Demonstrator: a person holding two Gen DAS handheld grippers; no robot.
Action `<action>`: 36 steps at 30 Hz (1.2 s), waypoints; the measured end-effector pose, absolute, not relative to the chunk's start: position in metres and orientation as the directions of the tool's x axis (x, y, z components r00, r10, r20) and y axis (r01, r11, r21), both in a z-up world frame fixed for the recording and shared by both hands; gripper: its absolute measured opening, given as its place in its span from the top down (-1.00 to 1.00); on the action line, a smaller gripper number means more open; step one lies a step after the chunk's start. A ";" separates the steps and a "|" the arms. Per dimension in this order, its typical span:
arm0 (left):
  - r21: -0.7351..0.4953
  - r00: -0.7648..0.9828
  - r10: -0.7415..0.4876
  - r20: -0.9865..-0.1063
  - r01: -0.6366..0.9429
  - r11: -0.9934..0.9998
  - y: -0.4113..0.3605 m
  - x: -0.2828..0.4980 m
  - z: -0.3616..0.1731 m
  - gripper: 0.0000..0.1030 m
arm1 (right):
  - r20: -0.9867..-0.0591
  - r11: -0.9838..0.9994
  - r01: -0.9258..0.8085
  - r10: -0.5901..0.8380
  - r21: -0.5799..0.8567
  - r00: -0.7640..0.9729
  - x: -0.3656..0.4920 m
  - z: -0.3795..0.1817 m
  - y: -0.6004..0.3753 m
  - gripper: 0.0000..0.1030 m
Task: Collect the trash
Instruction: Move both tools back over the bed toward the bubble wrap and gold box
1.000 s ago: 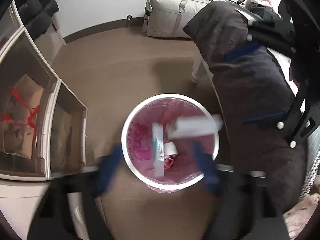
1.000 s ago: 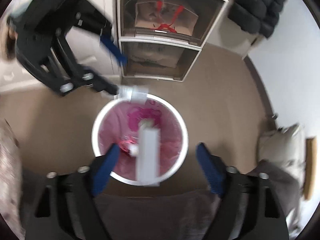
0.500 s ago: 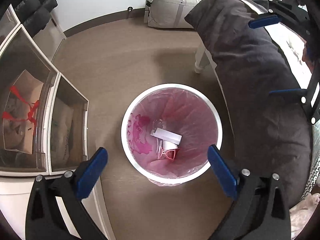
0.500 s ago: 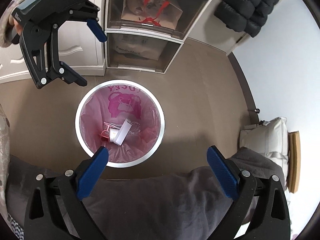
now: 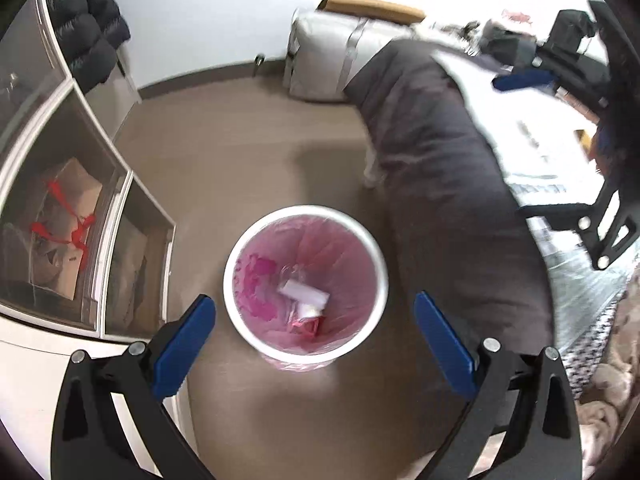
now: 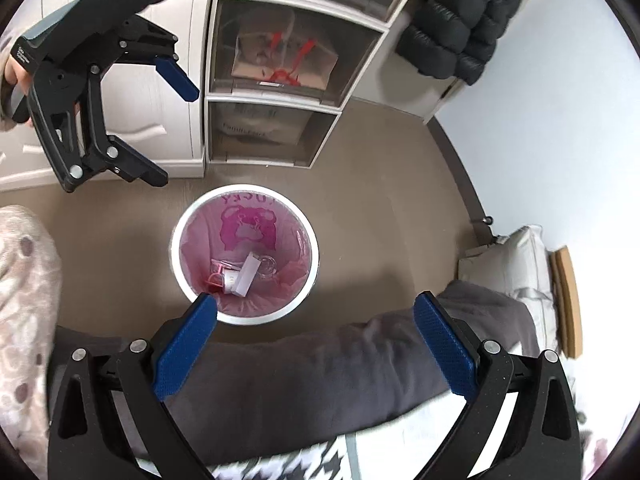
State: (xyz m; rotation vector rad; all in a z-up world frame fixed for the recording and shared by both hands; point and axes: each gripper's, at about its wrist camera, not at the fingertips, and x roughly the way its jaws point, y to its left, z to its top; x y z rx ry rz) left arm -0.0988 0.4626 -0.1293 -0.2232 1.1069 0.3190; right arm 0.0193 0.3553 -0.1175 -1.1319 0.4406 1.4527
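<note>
Now both grippers hang above the white bin [image 6: 245, 258] w/ pink liner. Left gripper [image 5: 314, 342] has jaws spread wide, nothing btwn them; right gripper [image 6: 316, 346] likewise released & empty. Trash [image 6: 240, 274] — a white carton, a clear wrapper, a red bit — lies at the bin's bottom. Bin stands on brown floor, near the drawer unit [image 6: 280, 80] & beside the dark grey blanket [image 5: 452, 184].

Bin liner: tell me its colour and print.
The liner is translucent pink with a darker pink bear print, clearest in the right wrist view.
</note>
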 end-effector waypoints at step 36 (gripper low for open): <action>0.078 0.573 -0.030 -0.819 0.163 0.983 0.146 0.079 -0.032 -0.90 | -0.719 0.399 -0.873 0.515 -0.280 0.466 0.166 -0.037 -0.071 -0.86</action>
